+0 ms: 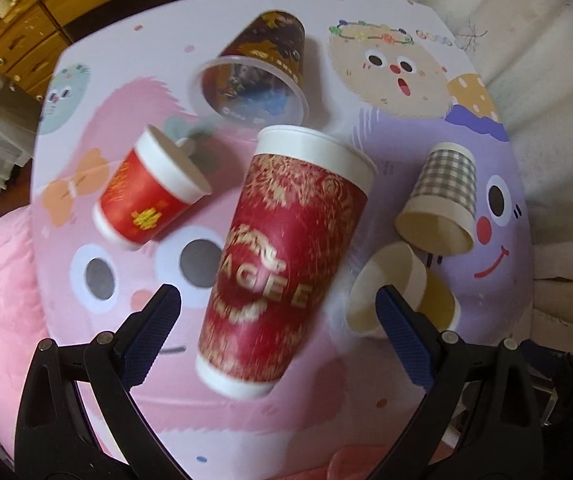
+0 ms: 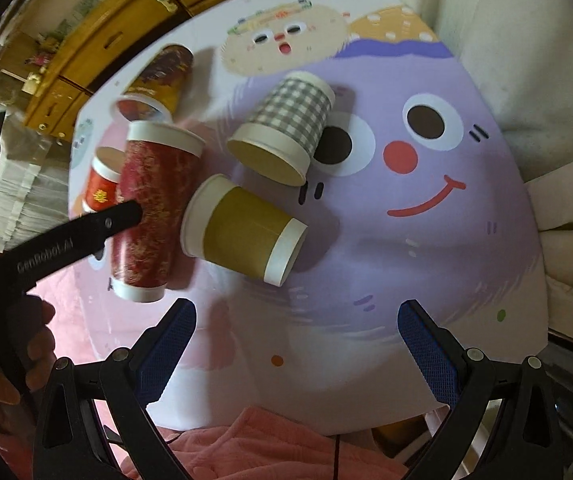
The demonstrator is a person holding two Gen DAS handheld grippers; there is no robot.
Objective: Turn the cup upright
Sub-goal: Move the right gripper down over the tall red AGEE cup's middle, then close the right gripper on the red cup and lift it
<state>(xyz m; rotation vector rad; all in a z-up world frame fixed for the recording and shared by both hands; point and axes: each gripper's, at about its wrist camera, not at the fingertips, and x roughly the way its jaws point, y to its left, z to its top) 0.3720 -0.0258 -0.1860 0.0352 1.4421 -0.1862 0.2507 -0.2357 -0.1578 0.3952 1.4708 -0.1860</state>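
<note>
- Red tall cup (image 1: 282, 256) lay between the spread left tongs (image 1: 274, 312), unpinched and blurred, perhaps not yet upright.
- Right tongs (image 2: 296, 336) gaped, holding nothing.
- Four other cups lay tipped on the worktop (image 2: 426, 280).

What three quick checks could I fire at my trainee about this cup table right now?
1. True or false: the right tongs are clamped on the checked cup.
2. Which cup shows between the open fingers of the left tongs? A) tall red cup B) mustard cup C) checked cup
3. How many cups are on the table?

Key: 1 false, they are open and hold nothing; 2 A; 3 five.
</note>
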